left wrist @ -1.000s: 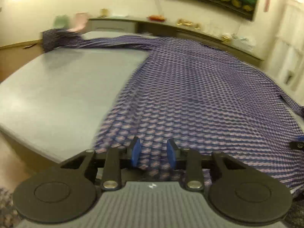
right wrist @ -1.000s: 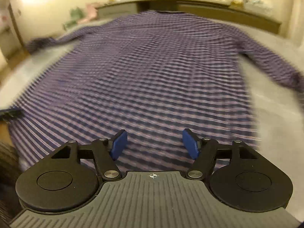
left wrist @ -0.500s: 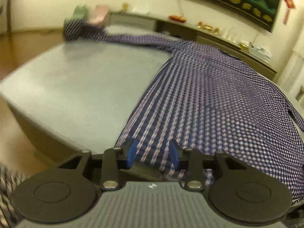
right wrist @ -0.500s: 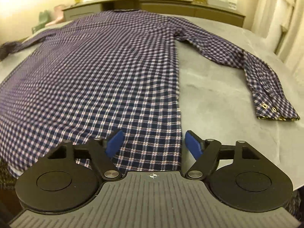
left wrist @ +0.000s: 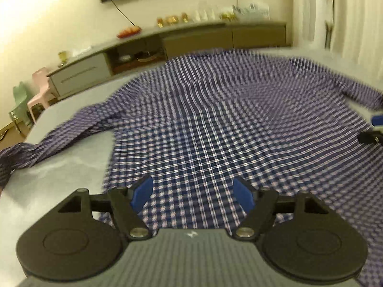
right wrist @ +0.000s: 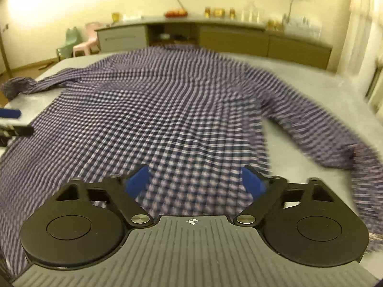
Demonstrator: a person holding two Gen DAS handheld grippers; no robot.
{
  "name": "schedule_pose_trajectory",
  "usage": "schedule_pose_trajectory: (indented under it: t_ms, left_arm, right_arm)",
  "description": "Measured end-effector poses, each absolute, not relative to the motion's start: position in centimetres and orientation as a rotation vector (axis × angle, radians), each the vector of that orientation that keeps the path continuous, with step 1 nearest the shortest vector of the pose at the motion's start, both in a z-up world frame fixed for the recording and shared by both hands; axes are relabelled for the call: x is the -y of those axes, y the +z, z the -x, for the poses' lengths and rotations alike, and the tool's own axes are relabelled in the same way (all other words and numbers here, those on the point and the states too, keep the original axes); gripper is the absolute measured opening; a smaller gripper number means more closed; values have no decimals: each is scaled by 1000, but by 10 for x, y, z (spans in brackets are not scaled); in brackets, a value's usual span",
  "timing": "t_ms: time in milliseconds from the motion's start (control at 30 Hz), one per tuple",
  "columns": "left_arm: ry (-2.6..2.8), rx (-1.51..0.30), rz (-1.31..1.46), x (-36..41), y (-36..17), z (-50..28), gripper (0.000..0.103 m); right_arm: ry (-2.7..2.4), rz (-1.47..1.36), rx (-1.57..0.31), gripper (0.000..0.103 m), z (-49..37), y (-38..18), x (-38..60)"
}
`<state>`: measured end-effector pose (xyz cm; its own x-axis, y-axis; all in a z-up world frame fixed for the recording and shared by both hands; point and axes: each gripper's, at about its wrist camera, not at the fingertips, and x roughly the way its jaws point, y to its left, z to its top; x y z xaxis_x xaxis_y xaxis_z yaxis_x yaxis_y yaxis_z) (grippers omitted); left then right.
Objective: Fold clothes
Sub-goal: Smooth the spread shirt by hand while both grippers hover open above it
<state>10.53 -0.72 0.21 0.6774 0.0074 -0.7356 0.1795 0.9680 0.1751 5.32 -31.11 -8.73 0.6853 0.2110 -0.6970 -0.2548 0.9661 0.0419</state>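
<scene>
Both grippers, left gripper (left wrist: 193, 193) and right gripper (right wrist: 195, 182), hover wide and opening, empty, over the checked shirt (left wrist: 215, 129).

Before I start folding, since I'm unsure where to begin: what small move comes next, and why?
Probably bring the left gripper to the left sleeve and grip it. The shirt lies flat on the table, sleeves spread outward, and both grippers' jaws are empty, the left ones opening.

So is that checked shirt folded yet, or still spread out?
Spread out. The shirt lies flat on the table, with both sleeves stretched out sideways and no fold showing.
</scene>
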Motion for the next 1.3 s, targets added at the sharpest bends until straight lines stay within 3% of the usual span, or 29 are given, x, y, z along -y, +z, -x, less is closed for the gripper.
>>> schedule_pose_trajectory:
  t_ms: [100,233,267,333,533,700,800,967,1000,1100,1200,1300]
  left_arm:
    - [-148,-851,-207,11,-26,-116,74]
    - [-231,-877,-148,18,-29,-112,70]
    - [-252,-846,-162,21,-27,-105,69]
    - [-316,-784,-169,30,-23,-93,71]
    - [-578,-815,-202,85,-26,-62,71]
    - [-604,-814,-314,98,-41,-38,76]
    - [-614,-813,-301,93,-42,-31,76]
    - [-635,-815,-319,92,-46,-22,88]
    - [-640,-818,-323,91,-47,-23,91]
    - [-648,-831,-318,90,-46,-22,92]
    - [-641,-859,-259,87,-46,-32,92]
    - [-634,-873,-231,85,-47,-37,92]
  right_arm:
    - [294,104,-835,65,-91,-102,293]
    - [248,157,-873,81,-125,-108,288]
    - [224,162,-883,80,-132,-106,292]
    - [182,139,-865,64,-139,-96,296]
    - [314,61,-742,68,-177,-55,247]
    - [234,25,-892,63,-299,-85,217]
    - [147,83,-921,80,-350,-99,205]
    - [40,21,-934,87,-408,-100,216]
    - [15,13,-944,84,-414,-98,220]
    - [-1,-22,-938,50,-407,-80,221]
    - [169,3,-877,53,-370,-63,186]
    - [358,111,-950,53,-355,-78,128]
